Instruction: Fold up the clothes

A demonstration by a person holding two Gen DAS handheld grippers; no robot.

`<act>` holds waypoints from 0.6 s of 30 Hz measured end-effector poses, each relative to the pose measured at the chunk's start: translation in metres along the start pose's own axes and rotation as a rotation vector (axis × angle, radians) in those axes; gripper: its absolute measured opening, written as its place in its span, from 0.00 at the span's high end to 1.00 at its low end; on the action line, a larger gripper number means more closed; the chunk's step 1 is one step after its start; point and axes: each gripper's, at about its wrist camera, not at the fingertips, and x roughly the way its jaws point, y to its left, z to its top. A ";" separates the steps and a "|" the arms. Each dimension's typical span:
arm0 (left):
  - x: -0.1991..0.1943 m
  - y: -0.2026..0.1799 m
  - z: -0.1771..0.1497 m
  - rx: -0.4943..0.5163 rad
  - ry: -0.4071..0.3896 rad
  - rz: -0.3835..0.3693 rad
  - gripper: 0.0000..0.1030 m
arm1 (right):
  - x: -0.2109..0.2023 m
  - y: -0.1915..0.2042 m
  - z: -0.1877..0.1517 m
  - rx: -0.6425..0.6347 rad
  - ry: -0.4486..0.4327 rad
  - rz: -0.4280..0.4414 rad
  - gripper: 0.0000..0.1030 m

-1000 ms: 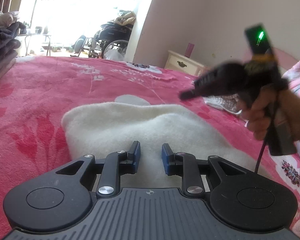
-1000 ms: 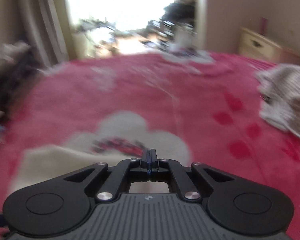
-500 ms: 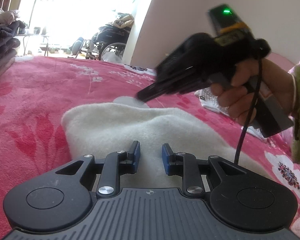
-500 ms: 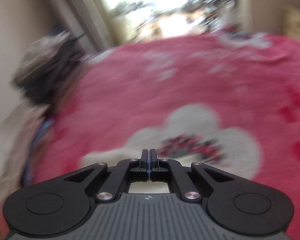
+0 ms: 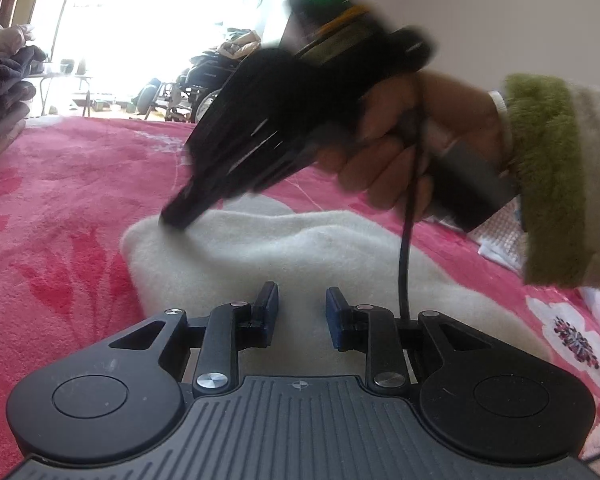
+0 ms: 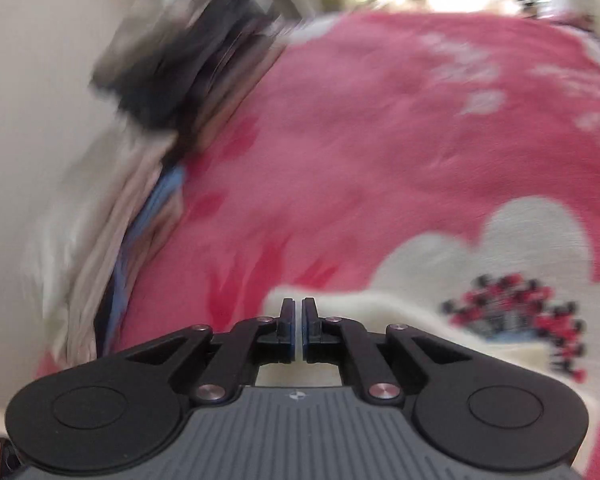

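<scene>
A cream fleece garment [image 5: 300, 248] lies folded on the pink blanket. My left gripper [image 5: 302, 300] hovers low over its near edge, open, with a gap between the blue pads and nothing pinched. A hand [image 5: 400, 152] in a green-cuffed sleeve holds my right gripper [image 5: 176, 216], which tilts down with its tips at the garment's far left corner. In the right wrist view the right gripper [image 6: 298, 308] is shut, its pads together just over the cream garment's edge [image 6: 380, 304]. No fabric shows between the pads.
The pink floral blanket [image 5: 60, 200] covers the whole bed. A stack of folded clothes [image 5: 0, 92] stands at the left edge by the wall and shows blurred in the right wrist view [image 6: 160, 80]. A knitted garment [image 5: 500, 240] lies at the right. A wheelchair [image 5: 204, 80] stands beyond the bed.
The right gripper swung from the right side across to the left and tipped downward onto the garment's far left corner. The left gripper stayed where it was.
</scene>
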 end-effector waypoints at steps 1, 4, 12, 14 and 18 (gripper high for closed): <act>0.000 0.000 0.000 -0.003 0.001 0.000 0.74 | 0.007 -0.002 0.001 0.019 -0.007 -0.024 1.00; -0.002 0.001 -0.001 -0.015 0.000 -0.005 0.74 | 0.016 -0.017 0.005 0.156 -0.106 -0.161 0.96; -0.002 0.002 0.000 -0.020 0.006 -0.015 0.74 | -0.103 -0.046 -0.054 0.225 -0.288 -0.127 0.95; -0.003 0.001 0.001 -0.018 0.008 -0.014 0.73 | -0.119 -0.045 -0.079 0.238 -0.266 -0.051 0.95; -0.004 -0.001 0.003 -0.012 0.009 -0.006 0.73 | -0.117 -0.060 -0.127 0.311 -0.244 -0.302 1.00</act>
